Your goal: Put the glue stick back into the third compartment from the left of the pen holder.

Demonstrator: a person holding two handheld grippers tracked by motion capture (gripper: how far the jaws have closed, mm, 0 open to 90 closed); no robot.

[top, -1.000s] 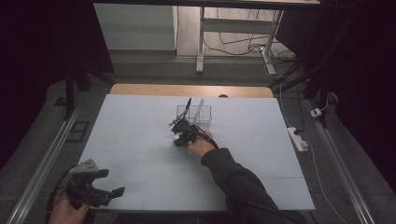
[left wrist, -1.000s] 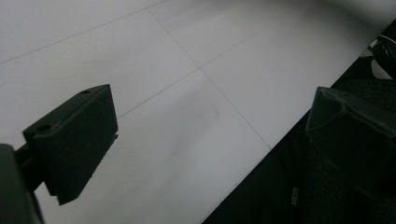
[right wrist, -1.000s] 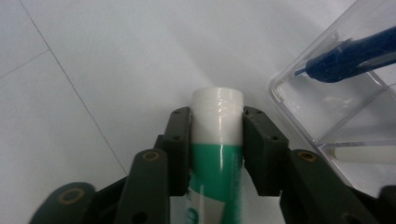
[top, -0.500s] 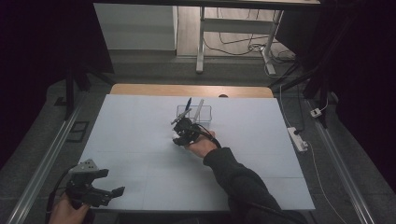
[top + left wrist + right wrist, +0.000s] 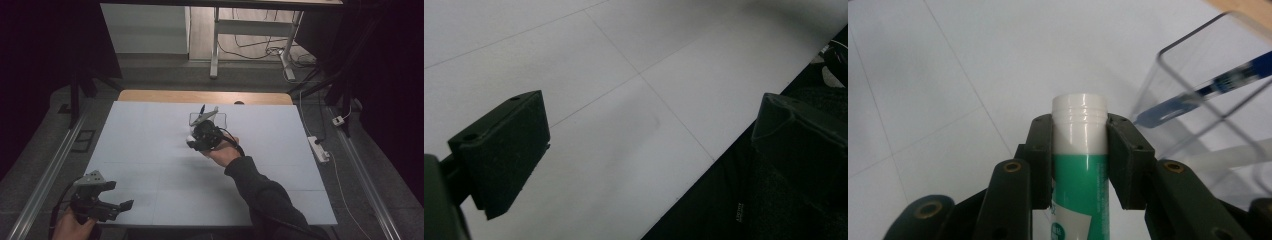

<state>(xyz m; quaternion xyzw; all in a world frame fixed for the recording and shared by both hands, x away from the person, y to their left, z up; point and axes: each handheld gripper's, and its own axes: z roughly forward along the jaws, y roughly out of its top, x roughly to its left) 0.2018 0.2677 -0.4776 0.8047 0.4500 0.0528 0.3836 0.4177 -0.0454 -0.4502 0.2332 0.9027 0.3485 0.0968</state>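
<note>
Big pale surface (image 5: 150,150) with faint grid lines fills the middle of the high view, wooden strip along its far edge. Right arm in a dark sleeve (image 5: 265,195) reaches in from the near right toward mid-surface. Clear plastic container (image 5: 207,119) stands far-centre on the surface, a blue pen (image 5: 1218,82) leaning inside it, seen through the wall in the right gripper view. Right tongs (image 5: 202,136) sit just near of the container, off the surface, pads clamped on a green-and-white tube (image 5: 1082,165) with a white ribbed cap; cap end sticks out past the pads, pointing toward the container's left side, tube not touching it. Left tongs (image 5: 107,207) hover at the near left corner of the surface, jaws wide apart, nothing between them, bare surface and dark edge below in the left gripper view.
</note>
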